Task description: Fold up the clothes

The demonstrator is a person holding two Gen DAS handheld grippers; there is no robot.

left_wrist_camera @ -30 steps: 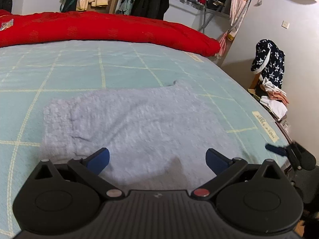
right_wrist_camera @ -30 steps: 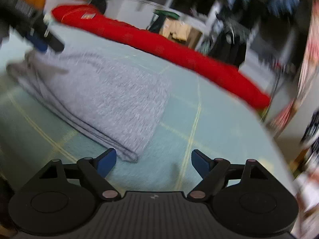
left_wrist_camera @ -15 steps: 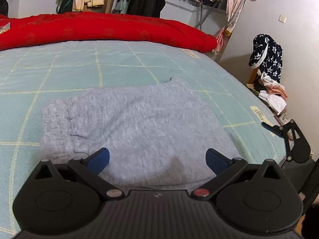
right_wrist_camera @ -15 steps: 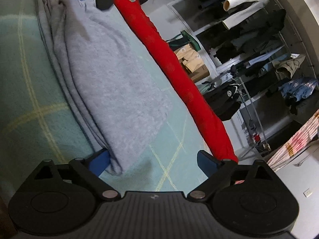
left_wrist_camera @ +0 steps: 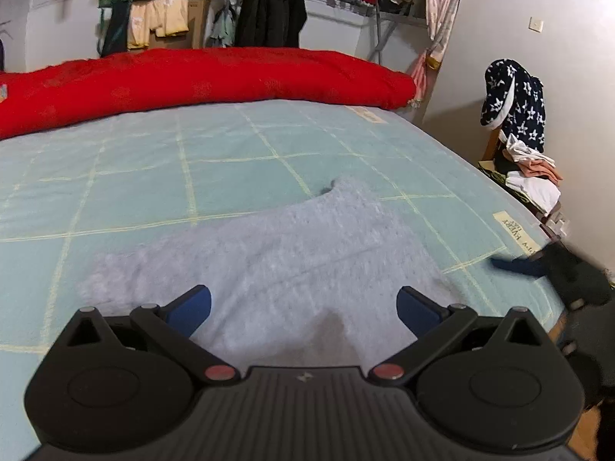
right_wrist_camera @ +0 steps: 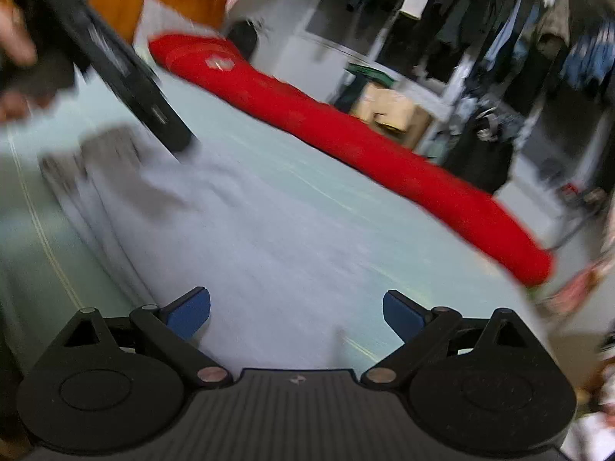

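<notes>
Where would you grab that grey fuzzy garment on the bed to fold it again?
Probably the two near corners of the grey garment, coming in low from the bed's near edge. It lies flat in stacked layers, so only edges offer something to pinch. The left gripper and right gripper both stand open above it, holding nothing.

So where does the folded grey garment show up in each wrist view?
Left wrist: grey garment lies lower centre, just beyond the fingers.
Right wrist: grey garment, blurred, runs from left to centre.
Shared landmark: red quilt along the bed's far edge.
</notes>
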